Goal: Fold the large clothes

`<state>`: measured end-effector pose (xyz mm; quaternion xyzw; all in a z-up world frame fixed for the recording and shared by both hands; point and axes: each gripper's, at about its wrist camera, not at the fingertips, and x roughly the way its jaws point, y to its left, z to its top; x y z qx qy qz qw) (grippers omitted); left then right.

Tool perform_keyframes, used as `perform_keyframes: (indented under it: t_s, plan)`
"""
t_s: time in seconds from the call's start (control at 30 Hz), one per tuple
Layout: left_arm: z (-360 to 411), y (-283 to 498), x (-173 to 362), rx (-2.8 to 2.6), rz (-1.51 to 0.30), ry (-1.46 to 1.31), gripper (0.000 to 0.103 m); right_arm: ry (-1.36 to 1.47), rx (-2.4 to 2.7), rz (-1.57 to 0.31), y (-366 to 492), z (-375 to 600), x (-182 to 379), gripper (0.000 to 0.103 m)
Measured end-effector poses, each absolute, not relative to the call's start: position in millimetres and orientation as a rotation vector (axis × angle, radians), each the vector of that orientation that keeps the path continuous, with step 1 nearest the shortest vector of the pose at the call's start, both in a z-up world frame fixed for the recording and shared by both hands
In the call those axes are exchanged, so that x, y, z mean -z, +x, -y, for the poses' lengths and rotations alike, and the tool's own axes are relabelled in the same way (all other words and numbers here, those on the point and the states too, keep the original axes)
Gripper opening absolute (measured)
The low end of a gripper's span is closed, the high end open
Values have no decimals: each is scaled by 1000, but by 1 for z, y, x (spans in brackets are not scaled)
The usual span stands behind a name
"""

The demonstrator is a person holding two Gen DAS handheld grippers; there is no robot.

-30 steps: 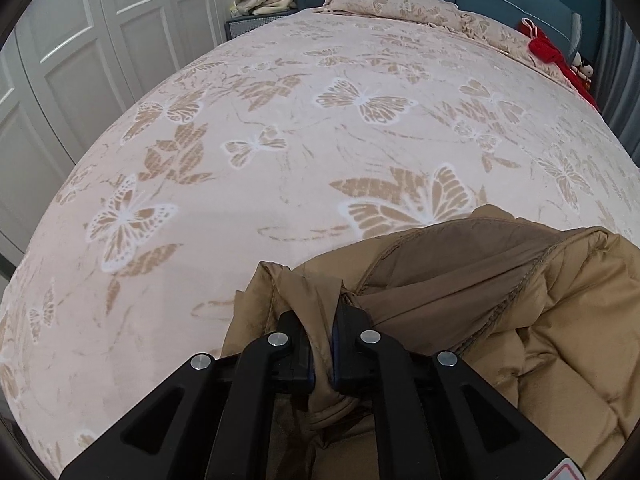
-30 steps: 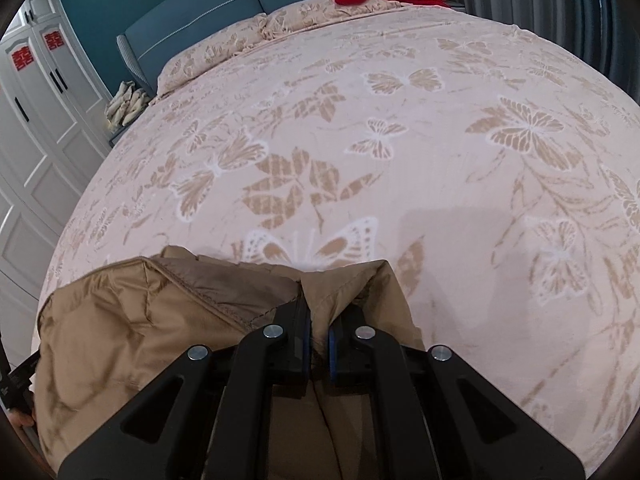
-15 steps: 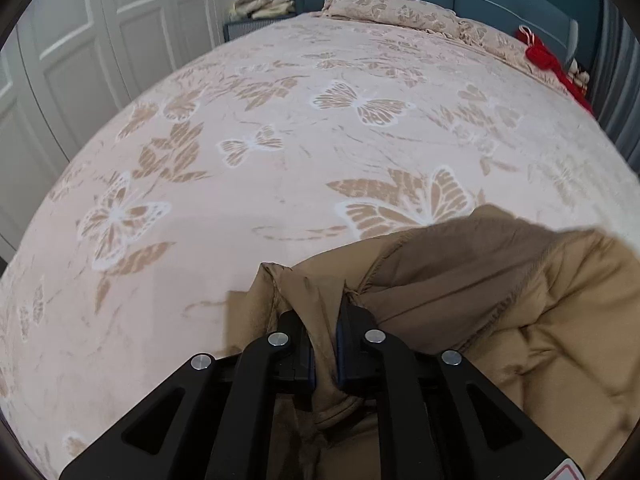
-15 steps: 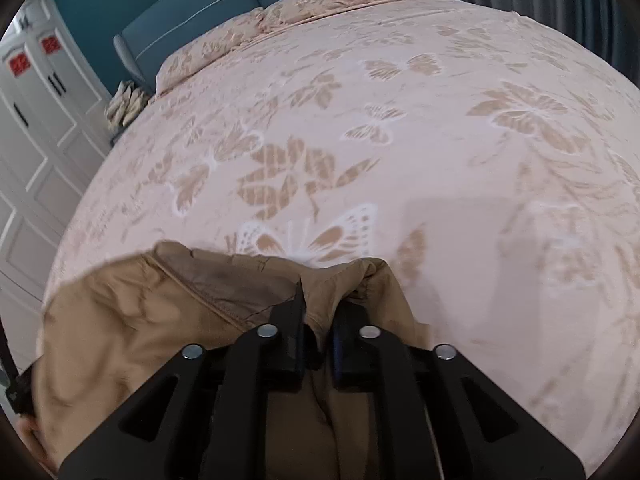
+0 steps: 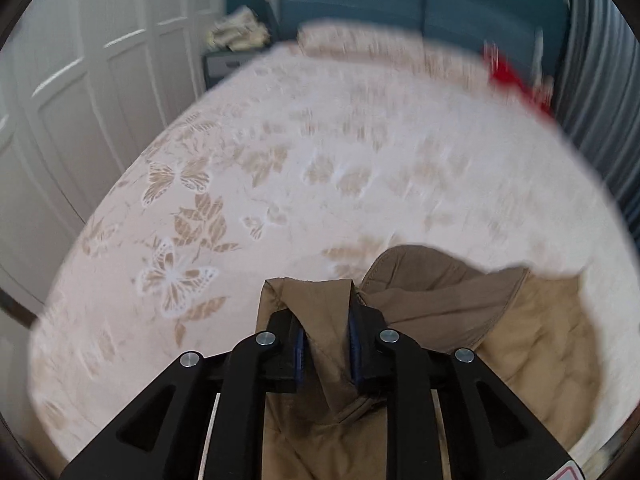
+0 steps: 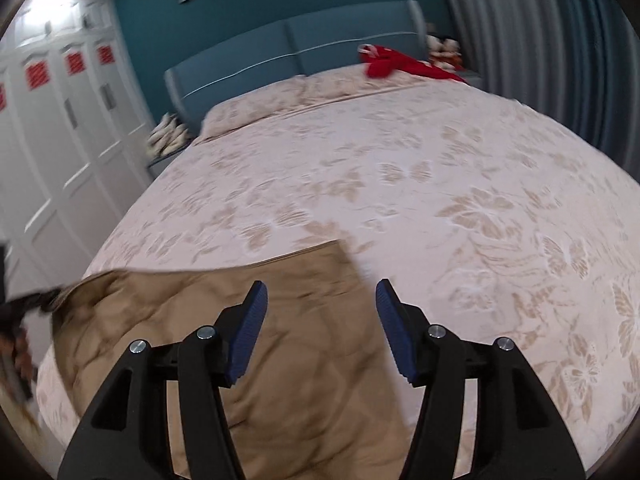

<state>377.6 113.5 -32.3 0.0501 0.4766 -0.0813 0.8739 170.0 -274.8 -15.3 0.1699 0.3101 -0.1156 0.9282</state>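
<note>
- On the bed (image 6: 460, 168), near its foot, lies the tan jacket (image 6: 304, 360) (padded, quilted).
- Left tongs (image 5: 324, 342) pinch a bunched fold of the jacket between their blue pads.
- Right tongs (image 6: 320, 328) stand wide apart above the jacket, gripping nothing.
- Red cloth (image 6: 396, 65) rests by the headboard.

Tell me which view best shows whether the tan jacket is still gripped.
The left wrist view: there the left gripper has a fold of the tan jacket between its blue pads, though the jaws stand slightly apart. The right wrist view shows only the right gripper wide open above the jacket lying on the bed.
</note>
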Motion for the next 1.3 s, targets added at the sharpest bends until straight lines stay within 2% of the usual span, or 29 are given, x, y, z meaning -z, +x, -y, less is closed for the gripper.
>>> perform_keyframes:
  t_s: [0.1, 0.3, 0.47, 0.63, 0.77, 0.8, 0.83, 0.87, 0.9, 0.97, 1.07, 1.1, 1.2, 1.3]
  plan:
    - [-101, 390, 41, 161, -1057, 228, 20, 318, 194, -675, 174, 249, 22, 55]
    - [-134, 391, 31, 269, -1064, 89, 21, 268, 108, -765, 194, 209, 51, 50]
    - [-139, 394, 42, 352, -1118, 142, 22, 255, 107, -838, 209, 201, 83, 49]
    - [-174, 415, 44, 423, -1224, -219, 25, 258, 115, -840, 206, 200, 87, 50]
    - [-188, 418, 41, 342, -1156, -381, 26, 244, 115, -840, 207, 196, 85, 50]
    - [-188, 417, 34, 310, -1103, -369, 27, 238, 117, -840, 208, 194, 85, 50]
    - [-189, 414, 24, 269, -1031, -356, 38, 229, 119, -841, 208, 193, 85, 50]
    - [-193, 410, 14, 224, -950, -356, 55, 223, 119, -843, 210, 192, 85, 50]
    - [-195, 407, 8, 196, -910, -357, 58, 217, 122, -843, 210, 191, 86, 50]
    - [-195, 397, -8, 176, -832, -353, 58, 225, 120, -838, 209, 191, 84, 49]
    - [-167, 375, -24, 206, -776, -228, 58, 233, 116, -819, 209, 185, 77, 40]
    - [-155, 366, -26, 216, -755, -176, 58, 233, 117, -811, 210, 182, 73, 28]
    - [-100, 341, -14, 237, -741, 6, 56, 252, 77, -790, 222, 169, 61, 14]
    - [-61, 331, 13, 253, -795, 69, 40, 218, 46, -783, 239, 150, 53, 8]
